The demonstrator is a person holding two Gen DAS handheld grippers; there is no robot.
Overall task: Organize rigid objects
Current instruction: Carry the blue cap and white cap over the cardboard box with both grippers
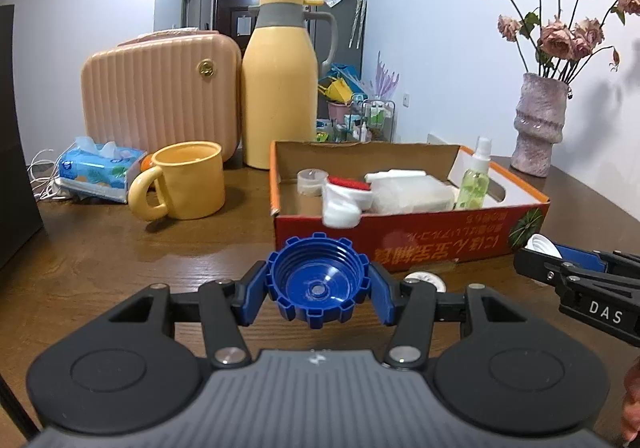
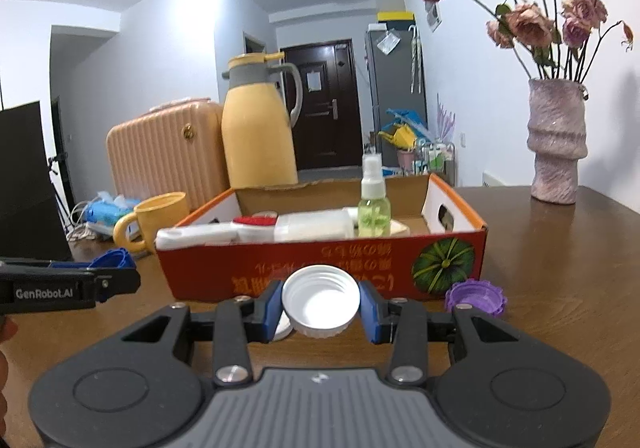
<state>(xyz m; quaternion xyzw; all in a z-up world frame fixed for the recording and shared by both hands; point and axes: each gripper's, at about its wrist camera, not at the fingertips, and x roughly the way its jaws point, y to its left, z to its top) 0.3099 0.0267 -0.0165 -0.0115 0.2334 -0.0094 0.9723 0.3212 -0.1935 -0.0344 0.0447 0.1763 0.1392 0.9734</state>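
Blue cap [image 1: 318, 284] is clamped between the pads of the left gripper [image 1: 318, 290], jaws part-closed on its ribbed sides, hollow side turned toward the camera. It is held above the table [image 1: 120, 248], just in front of the box [image 1: 400, 236].

White cap [image 2: 321, 302] is pinched by the right gripper [image 2: 321, 306] in the same way, jaws part-closed on its rim, open side facing back. It is held just before the red front wall of the box.

A purple cap [image 2: 476, 298] is seen lying on the table at the box's right front corner. A spray bottle [image 2: 374, 203] stands upright inside the box among white containers.

Mug [image 1: 188, 179], flask [image 1: 280, 87] and case [image 1: 160, 95] are noted left of the box; vase [image 1: 540, 123] right.
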